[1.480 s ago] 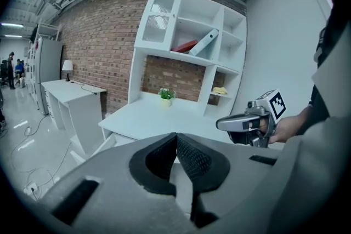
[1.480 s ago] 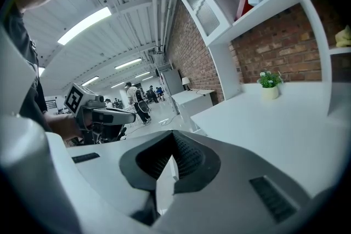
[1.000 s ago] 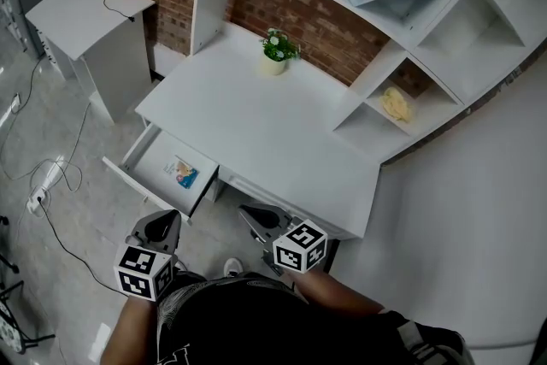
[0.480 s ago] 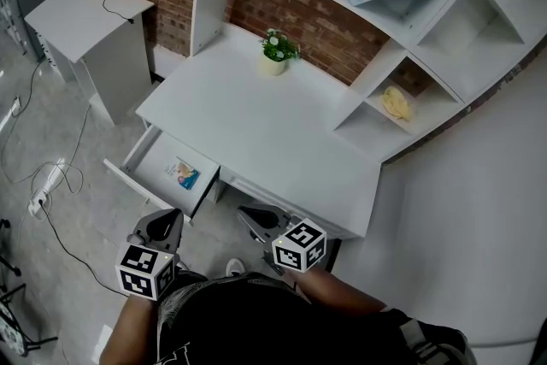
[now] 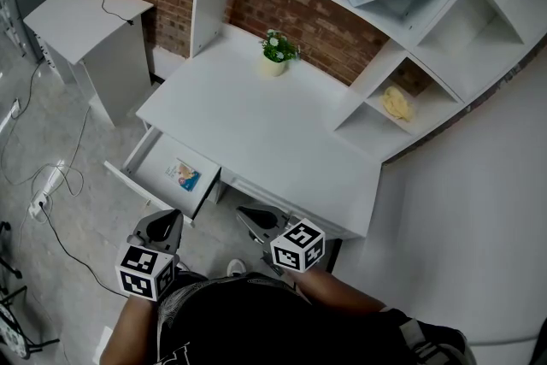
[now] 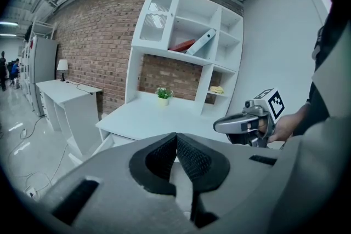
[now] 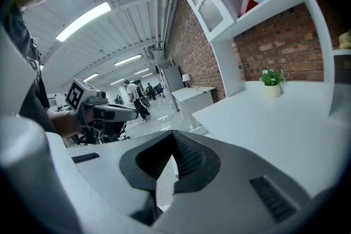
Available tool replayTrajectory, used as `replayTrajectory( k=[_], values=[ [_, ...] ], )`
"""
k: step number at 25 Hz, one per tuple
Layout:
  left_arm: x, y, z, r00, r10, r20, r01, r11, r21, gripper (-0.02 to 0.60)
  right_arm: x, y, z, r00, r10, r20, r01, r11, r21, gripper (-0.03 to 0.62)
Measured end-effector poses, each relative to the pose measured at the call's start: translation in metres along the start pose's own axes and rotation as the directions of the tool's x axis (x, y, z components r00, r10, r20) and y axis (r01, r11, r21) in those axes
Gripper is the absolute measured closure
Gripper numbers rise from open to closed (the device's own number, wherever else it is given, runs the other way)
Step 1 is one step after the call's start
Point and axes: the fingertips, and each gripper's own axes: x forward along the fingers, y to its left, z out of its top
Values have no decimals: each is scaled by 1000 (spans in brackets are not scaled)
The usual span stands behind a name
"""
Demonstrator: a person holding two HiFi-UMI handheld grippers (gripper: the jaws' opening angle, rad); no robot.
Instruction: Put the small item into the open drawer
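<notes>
Closest to me, both tools hang idle in front of my body. The left gripper (image 6: 176, 137) has its ribbed pads clenched tip to tip with nothing between them, and the right gripper (image 7: 173, 136) is the same: pressed together and empty. Neither is near the furniture.

Just beyond them the drawer (image 5: 152, 156) stands pulled out at the left end of the desk's (image 5: 256, 128) front edge. A small flat colourful card (image 5: 183, 175) lies on its floor towards the right wall, and the rest of the floor is bare.

Further on, a potted plant (image 5: 277, 52) sits near the desk's back edge by the brick wall. A crumpled yellow object (image 5: 395, 104) rests in the low cubby of the shelf unit at the desk's right end.

I cannot be sure which of these is the small item. If it is the card, I judge the placing done, and I need only keep clear. If it is the yellow object, nothing has begun. The next move is then a long reach with the right gripper over the desktop to the cubby, spreading the jaws before arriving.
</notes>
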Motion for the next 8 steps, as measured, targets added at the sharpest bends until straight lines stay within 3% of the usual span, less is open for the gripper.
replayTrajectory(
  k=[8],
  values=[
    [2, 1, 0, 1000, -3, 4, 3, 1000, 1, 565, 0, -3, -2, 1000, -7, -6, 7, 1000, 2, 591]
  ],
)
